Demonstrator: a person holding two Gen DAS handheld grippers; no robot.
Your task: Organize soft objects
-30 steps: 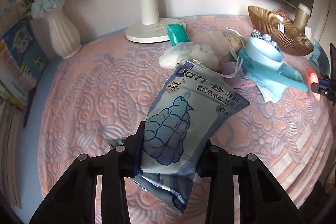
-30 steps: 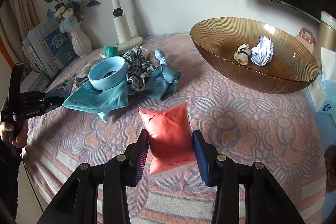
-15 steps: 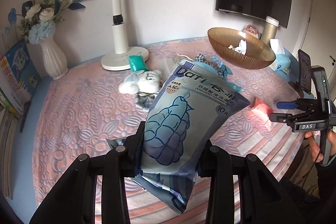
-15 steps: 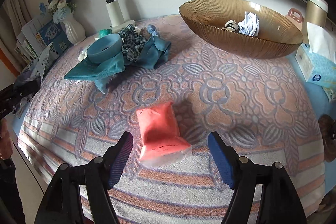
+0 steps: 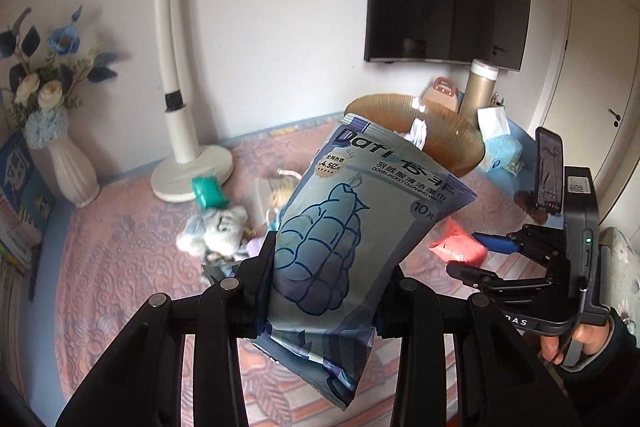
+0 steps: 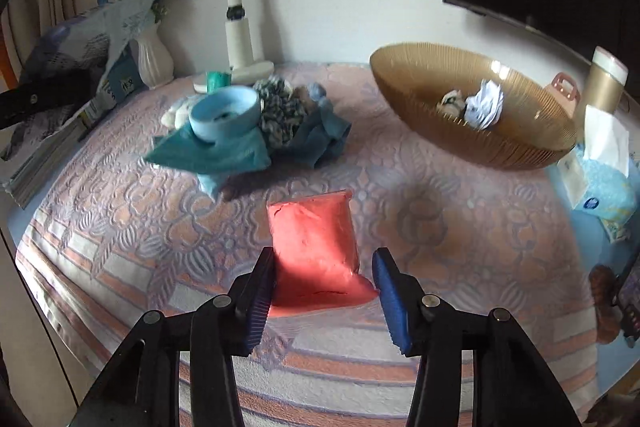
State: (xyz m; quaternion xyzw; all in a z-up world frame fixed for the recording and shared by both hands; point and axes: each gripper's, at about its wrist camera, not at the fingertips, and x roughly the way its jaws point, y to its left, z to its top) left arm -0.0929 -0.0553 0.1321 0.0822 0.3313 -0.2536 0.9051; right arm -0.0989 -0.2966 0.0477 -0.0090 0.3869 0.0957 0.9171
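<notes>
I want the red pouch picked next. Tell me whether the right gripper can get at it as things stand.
Probably yes: the right gripper is open with the red pouch lying between its fingers on the bedspread, nothing in between.

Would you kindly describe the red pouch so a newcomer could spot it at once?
Start at the big amber ribbed bowl on the pink patterned bedspread. Nearer the camera, just ahead of the right gripper, whose open jaws straddle its near end, lies the red pouch. It is the only red thing, flat and smooth beside teal cloths.
</notes>
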